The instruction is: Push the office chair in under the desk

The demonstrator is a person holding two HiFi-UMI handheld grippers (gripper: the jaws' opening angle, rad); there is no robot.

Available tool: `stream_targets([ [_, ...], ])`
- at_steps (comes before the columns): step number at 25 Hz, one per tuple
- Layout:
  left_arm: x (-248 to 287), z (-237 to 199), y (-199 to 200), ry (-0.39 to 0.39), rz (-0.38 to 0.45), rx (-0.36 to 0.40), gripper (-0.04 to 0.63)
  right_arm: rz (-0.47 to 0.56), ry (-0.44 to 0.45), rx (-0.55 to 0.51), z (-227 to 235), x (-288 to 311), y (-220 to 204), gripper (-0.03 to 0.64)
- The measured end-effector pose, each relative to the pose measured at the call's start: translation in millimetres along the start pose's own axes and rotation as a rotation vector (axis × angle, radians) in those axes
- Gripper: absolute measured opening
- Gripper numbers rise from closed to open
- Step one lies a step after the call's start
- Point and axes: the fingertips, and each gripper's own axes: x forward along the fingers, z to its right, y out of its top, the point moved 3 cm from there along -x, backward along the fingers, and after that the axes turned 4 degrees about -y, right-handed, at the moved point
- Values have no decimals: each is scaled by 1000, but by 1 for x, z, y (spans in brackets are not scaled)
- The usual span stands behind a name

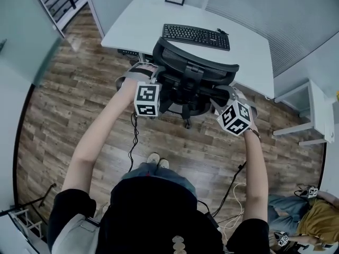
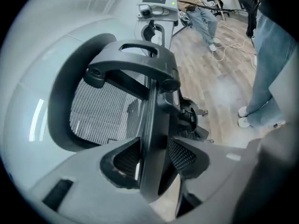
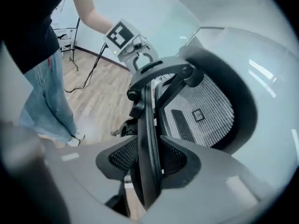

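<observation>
Two grippers flank the chair (image 1: 193, 67): left gripper (image 2: 152, 162) and right gripper (image 3: 147, 160) each have jaws spread around its frame, not pinching. It stands at the tabletop (image 1: 148, 20) edge, near a keyboard (image 1: 196, 36).

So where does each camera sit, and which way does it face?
Head view: on the head, facing steeply down at chair and desk; shows arms, shoes.
Left gripper view: on left gripper, facing across the chair to right gripper; shows legs.
Right gripper view: on right gripper, facing the left one; shows arm, legs.
Shared: both gripper views have the chair between their jaws.
</observation>
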Motion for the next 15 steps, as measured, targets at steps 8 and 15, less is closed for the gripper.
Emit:
stream_targets([
  [8, -57, -9, -11, 386, 128, -268, 9, 298, -265, 386, 20, -57, 12, 125],
  [15, -106, -42, -11, 621, 468, -798, 8, 572, -550, 738, 40, -88, 12, 87],
])
